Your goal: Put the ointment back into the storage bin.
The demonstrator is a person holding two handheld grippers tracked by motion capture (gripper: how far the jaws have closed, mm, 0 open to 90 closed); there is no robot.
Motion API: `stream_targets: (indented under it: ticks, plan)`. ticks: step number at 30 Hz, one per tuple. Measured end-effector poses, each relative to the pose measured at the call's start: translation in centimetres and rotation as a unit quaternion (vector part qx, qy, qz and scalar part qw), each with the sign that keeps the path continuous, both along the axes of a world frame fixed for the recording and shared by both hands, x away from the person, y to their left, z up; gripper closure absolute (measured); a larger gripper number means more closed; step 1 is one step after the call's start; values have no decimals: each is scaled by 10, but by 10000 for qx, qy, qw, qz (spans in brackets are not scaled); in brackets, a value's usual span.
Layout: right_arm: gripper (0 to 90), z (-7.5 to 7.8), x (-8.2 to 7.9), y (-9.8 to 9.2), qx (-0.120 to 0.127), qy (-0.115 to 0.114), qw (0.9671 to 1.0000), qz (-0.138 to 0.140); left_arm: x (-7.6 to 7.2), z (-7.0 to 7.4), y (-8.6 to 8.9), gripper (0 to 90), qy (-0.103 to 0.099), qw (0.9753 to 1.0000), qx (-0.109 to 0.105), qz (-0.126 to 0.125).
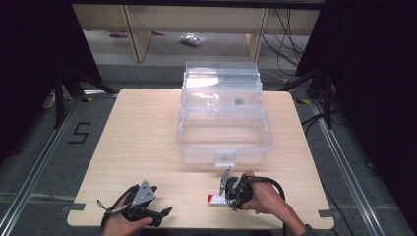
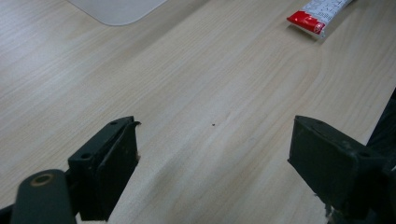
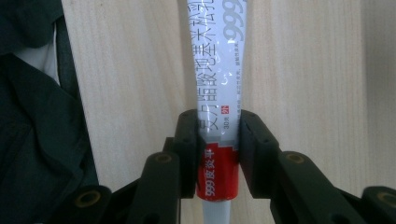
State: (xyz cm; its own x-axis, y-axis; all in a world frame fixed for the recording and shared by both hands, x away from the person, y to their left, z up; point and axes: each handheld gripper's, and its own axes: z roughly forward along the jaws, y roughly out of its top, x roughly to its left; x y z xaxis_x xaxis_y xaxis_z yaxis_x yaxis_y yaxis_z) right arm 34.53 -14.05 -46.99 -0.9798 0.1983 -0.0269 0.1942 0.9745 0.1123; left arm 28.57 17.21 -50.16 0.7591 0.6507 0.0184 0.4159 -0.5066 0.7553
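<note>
Right gripper (image 3: 218,154) clamped on the white-and-red tube (image 3: 218,93), low at the near table edge (image 1: 147,142). Left gripper (image 2: 212,163) spread wide, holding nothing. Pick-up stage, by the look. Next, probably: lift clear, carry forward into the open clear box (image 1: 223,142).
</note>
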Motion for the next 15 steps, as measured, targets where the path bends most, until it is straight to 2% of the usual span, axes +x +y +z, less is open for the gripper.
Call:
stream_targets:
  ticks: [1, 3, 6, 8, 10, 11, 13, 14, 15]
  plan:
    - [709, 1, 2, 0, 24, 17, 9999, 158, 0, 0, 0, 152, 0, 10000, -2, 3]
    - [709, 3, 1, -2, -3, 6, 10000, -13, 0, 0, 0, 151, -7, 10000, -6, 7]
    - [709, 12, 3, -5, 52, 5, 9999, -115, 0, 0, 0, 151, -1, 10000, 5, -6]
    - [709, 15, 5, -7, 108, -34, 9999, -38, 0, 0, 0, 152, -1, 10000, 10, -10]
    - [709, 26, 8, -12, 160, -72, 9998, -116, 0, 0, 0, 151, 0, 10000, 3, -9]
    - [709, 28, 10, -13, 198, -104, 9997, 40, 0, 0, 0, 152, 0, 10000, 7, -13]
    - [709, 34, 11, -16, 180, -70, 9997, -175, 1, 0, 0, 152, -14, 10000, -14, -14]
    - [709, 37, 14, -18, 244, -133, 9996, -2, 0, 0, 0, 152, 14, 10000, -36, 12]
    - [709, 40, 15, -20, 239, -83, 9996, -149, 0, 0, 0, 152, 3, 10000, 3, -3]
